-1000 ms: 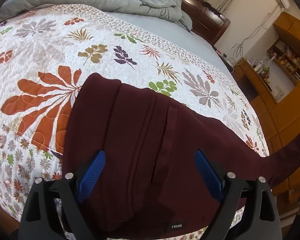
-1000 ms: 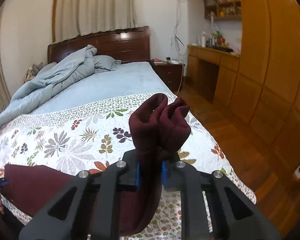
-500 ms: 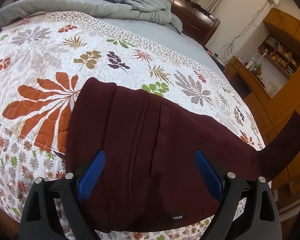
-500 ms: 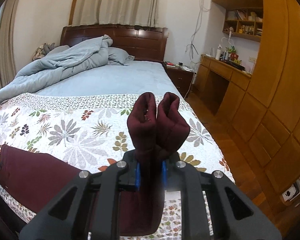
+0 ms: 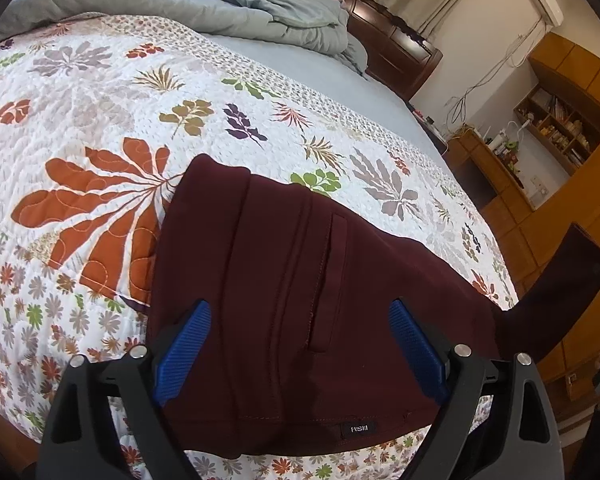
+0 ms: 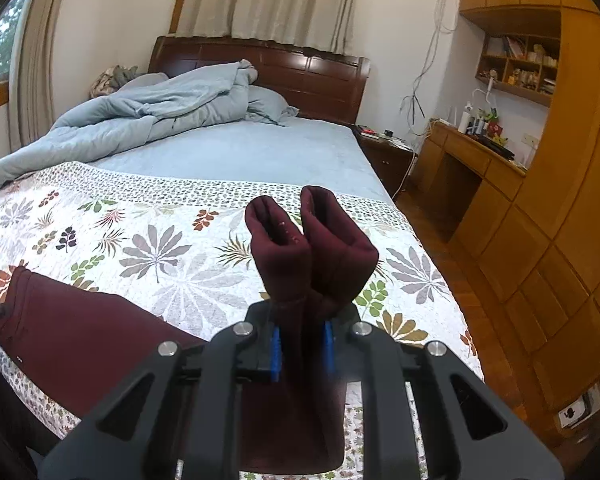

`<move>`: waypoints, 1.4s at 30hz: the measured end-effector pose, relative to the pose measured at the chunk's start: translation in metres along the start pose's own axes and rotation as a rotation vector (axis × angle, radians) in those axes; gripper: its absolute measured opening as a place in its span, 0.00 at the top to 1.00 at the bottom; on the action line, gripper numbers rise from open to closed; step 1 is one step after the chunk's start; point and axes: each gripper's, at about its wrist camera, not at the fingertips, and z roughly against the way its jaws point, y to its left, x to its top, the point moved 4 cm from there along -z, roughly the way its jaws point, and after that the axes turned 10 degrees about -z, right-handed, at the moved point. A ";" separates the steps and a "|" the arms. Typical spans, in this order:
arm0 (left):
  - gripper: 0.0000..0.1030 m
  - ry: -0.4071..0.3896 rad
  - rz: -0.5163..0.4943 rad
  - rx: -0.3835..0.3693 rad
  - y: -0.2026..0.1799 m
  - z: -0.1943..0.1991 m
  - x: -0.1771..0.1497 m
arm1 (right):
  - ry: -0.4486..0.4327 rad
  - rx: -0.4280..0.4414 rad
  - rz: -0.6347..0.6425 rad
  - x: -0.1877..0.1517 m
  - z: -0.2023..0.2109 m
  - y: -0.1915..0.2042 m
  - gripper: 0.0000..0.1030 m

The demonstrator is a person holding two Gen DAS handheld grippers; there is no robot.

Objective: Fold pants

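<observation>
Pants flat on quilt, waist end under wide-open left gripper. Right gripper clamped on both cuffs, lifted, likely for folding legs over to waist.

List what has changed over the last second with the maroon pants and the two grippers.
The right hand-held gripper, shut on the two cuffs of the dark maroon fabric pants, swung toward the head of the bed, and the cuffs rolled from tilted to upright. The leg section now hangs tauter off the bed's edge. The left hand-held gripper stayed open over the waist end, which kept lying on the floral quilt.
</observation>
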 end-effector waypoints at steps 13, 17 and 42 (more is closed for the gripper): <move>0.12 -0.026 0.067 -0.061 0.013 0.009 -0.001 | 0.056 0.008 0.162 -0.018 -0.014 0.069 0.86; 0.12 -0.041 0.108 -0.084 0.022 0.013 0.000 | 0.079 0.007 0.212 -0.027 -0.022 0.093 0.86; 0.12 -0.050 0.145 -0.122 0.034 0.018 -0.002 | -0.064 -0.242 1.066 -0.207 -0.073 0.209 0.85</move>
